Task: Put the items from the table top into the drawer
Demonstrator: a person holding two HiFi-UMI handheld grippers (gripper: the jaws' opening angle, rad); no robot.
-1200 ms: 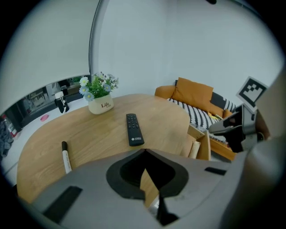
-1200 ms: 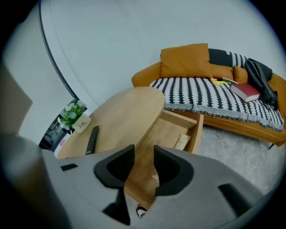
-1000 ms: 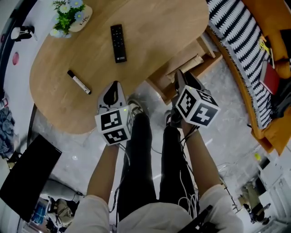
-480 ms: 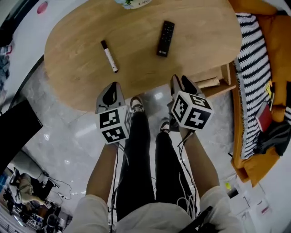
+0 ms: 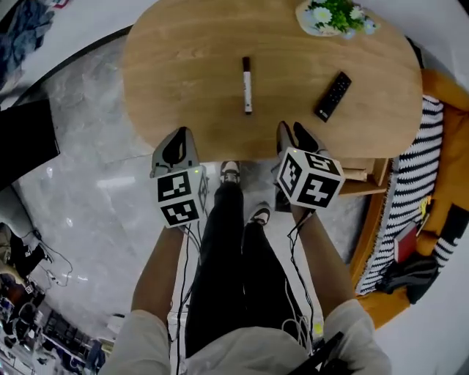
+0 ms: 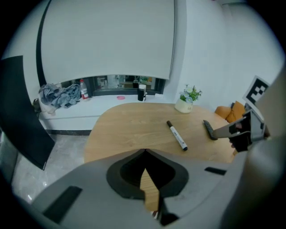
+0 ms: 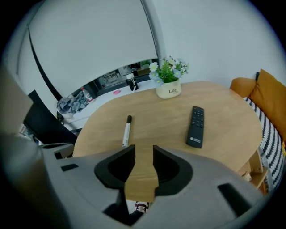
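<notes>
Wooden and oval, the counter (image 5: pixel 183 73) is seen from above. A marker (image 5: pixel 247 85) is laid flat near the counter's middle. Its long side runs from the counter's near edge to its far edge, and its black cap is turned to the far edge. A black remote (image 5: pixel 333 96) is also laid flat on the counter, closer to the right end and well apart from the marker. Its long side is slanted, with one end turned toward the near edge. A white pot of flowers (image 5: pixel 333 16) is stood at the counter's far edge, past the remote.

The left gripper (image 5: pixel 178 136) is held over the counter's near edge. Its fingers are pressed together at the tips and nothing is held. The right gripper (image 5: pixel 293 132) is held over the same edge, with the remote lying just past it. Its fingers are kept apart, only bare wood is seen between them, and they have just been closed a little.

A wooden shelf (image 5: pixel 363 173) is tucked under the counter's right end. A striped blanket (image 5: pixel 414 168) and an orange sofa (image 5: pixel 447 91) are found past that end. A black board (image 5: pixel 22 139) is seen past the counter's left end.
</notes>
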